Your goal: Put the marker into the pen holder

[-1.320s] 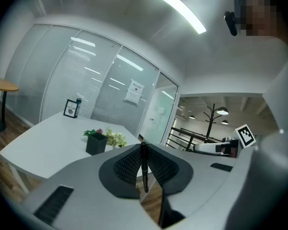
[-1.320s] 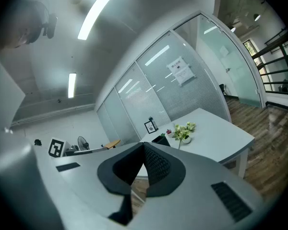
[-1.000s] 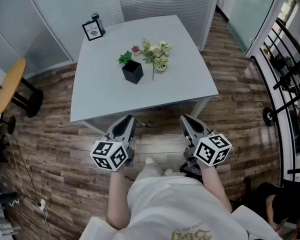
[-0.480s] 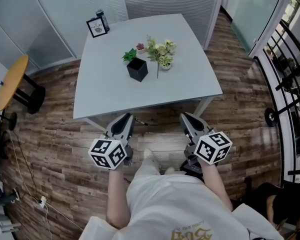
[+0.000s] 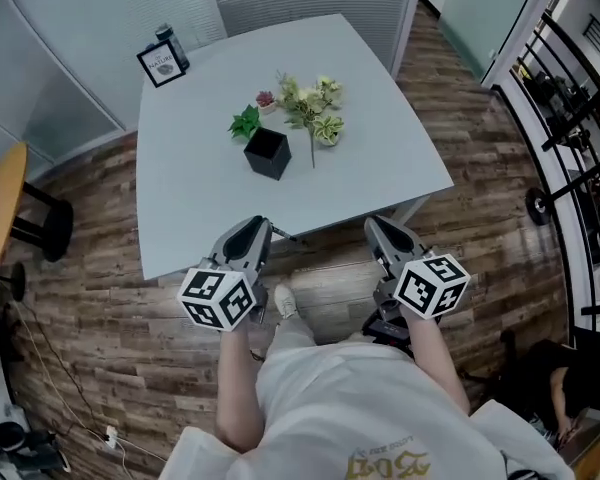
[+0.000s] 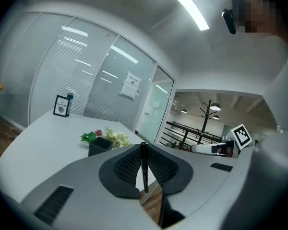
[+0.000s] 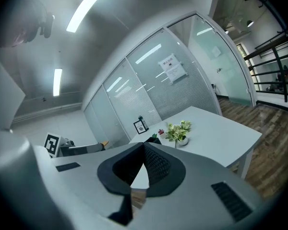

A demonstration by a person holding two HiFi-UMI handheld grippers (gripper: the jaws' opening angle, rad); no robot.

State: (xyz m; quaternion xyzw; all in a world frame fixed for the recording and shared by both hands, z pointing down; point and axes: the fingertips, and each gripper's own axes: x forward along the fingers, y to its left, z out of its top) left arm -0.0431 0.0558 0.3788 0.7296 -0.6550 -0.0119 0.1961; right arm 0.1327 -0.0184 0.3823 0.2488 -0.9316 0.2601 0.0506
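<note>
Clamping the marker [image 6: 144,169] upright in the left gripper [image 6: 144,150], holding the right gripper [image 7: 143,146] pinched shut and empty, both hovering near the table [image 5: 390,158] edge, well apart from the black pen holder [image 5: 268,153]

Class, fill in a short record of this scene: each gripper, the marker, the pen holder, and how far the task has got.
left gripper: shut on the marker
right gripper: shut, empty
marker: black, upright in the grip
pen holder: black box on the table, beside the plants
task stage: marker not yet in pen holder
</note>
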